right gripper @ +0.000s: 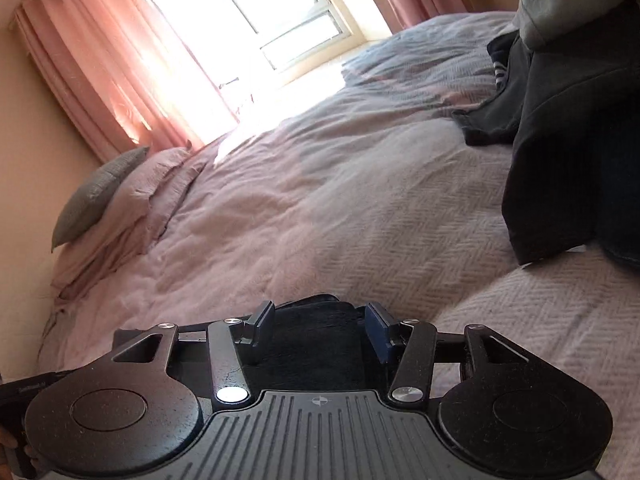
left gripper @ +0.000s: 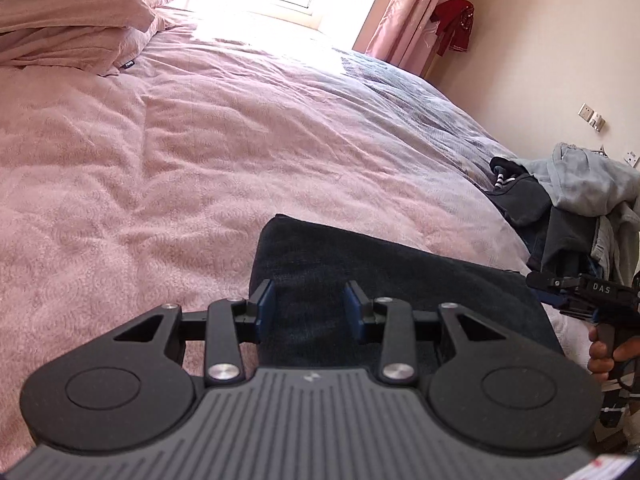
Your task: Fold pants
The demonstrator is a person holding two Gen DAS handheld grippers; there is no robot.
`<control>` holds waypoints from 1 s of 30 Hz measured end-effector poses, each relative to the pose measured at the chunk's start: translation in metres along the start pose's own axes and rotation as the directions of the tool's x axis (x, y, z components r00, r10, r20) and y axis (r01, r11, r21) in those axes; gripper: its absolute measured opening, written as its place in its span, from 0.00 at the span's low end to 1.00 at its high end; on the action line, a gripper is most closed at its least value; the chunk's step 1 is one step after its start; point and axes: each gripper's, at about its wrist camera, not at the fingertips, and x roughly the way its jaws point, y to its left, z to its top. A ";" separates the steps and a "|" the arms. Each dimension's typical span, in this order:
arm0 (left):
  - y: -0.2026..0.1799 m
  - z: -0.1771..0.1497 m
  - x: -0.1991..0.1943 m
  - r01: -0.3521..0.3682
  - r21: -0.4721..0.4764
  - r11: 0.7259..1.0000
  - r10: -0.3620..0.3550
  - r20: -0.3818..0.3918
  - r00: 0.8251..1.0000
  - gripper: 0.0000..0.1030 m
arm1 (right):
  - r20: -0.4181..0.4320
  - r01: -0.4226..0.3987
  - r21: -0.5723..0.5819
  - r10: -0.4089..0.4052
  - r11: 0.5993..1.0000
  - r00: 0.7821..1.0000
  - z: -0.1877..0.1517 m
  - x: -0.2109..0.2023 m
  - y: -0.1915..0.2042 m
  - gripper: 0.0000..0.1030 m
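L gripper: jaws part-open, blue pads seen standing off the cloth on either side; nothing is clamped. Folded dark pants lie directly under and ahead of it, w/ the pads straddling the near-left part of the bundle. From this gripper the bundle's long axis is seen running away to the right, toward the R gripper, which is held by a hand at the pants' right end. The left edge of the bundle is just beyond the left pad; the pink bedspread is bare past that.

R gripper: jaws parted as well, no pad pressing on fabric, so it's judged released. Dark cloth, prob. the same pants, is seen between and below the fingers, ending just ahead of the tips. Beyond it, only bedspread. Well off to the upper right a separate heap of dark and grey clothes is piled at the bed edge; not touched by either gripper.

Key relation, as judged: pants are bracketed by both tools, L at the left end, R at the right end, long axis across btw. them. L is nearer the bundle's middle. Any next fold or shift would need to be taken across that axis; whether another fold is needed can't be told.
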 end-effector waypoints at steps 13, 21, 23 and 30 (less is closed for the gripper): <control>-0.022 -0.002 0.030 -0.115 0.132 0.984 0.116 0.003 0.993 0.34 | 0.017 0.253 -0.223 -0.255 0.941 0.967 -0.031 0.019 0.032 0.06; -0.034 0.004 0.028 -0.171 0.170 0.971 0.172 0.008 0.985 0.33 | 0.041 0.266 -0.238 -0.264 0.934 0.964 -0.032 0.012 0.034 0.12; -0.036 0.007 0.025 -0.180 0.171 0.969 0.181 0.011 0.983 0.33 | 0.061 0.280 -0.252 -0.273 0.926 0.960 -0.030 0.007 0.038 0.15; -0.059 0.019 0.011 -0.164 0.190 0.968 0.147 0.102 0.984 0.31 | 0.184 0.307 -0.401 -0.253 0.863 0.950 -0.029 -0.017 0.078 0.19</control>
